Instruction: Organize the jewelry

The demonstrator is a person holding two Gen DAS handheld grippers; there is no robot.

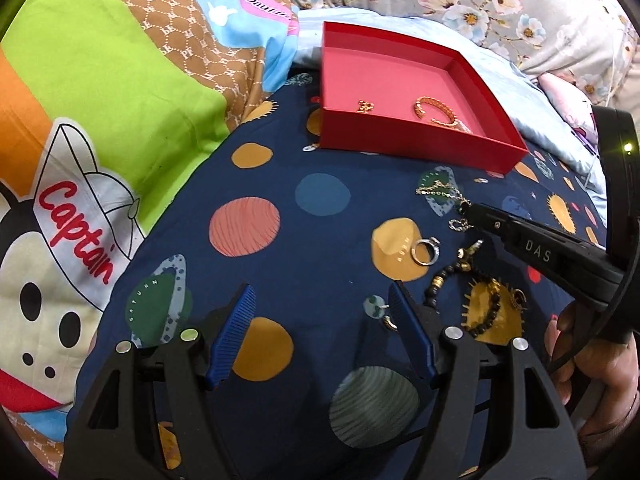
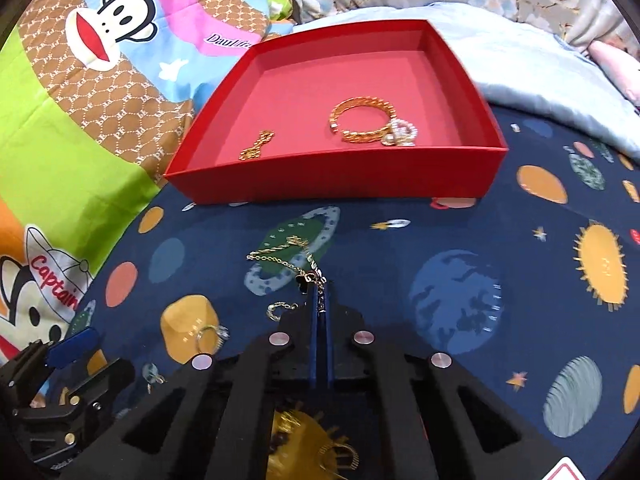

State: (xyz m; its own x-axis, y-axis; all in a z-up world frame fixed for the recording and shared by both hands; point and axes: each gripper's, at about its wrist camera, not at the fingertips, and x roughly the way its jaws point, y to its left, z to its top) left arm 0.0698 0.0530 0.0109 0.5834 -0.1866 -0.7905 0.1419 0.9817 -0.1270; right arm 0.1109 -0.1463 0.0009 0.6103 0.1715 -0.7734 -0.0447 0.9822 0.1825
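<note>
Your right gripper, fingers closed on the gold chain bracelet, must lift it into the red box; left gripper open.

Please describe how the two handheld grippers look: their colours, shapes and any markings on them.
The left gripper and the right gripper share one design: matte black angular frames with triangular cut-outs, round silver bolt heads at the pivots, and jaws faced with ribbed blue pads. The right gripper's black side carries white "DAS" lettering. A small yellow light glows on its body.
</note>
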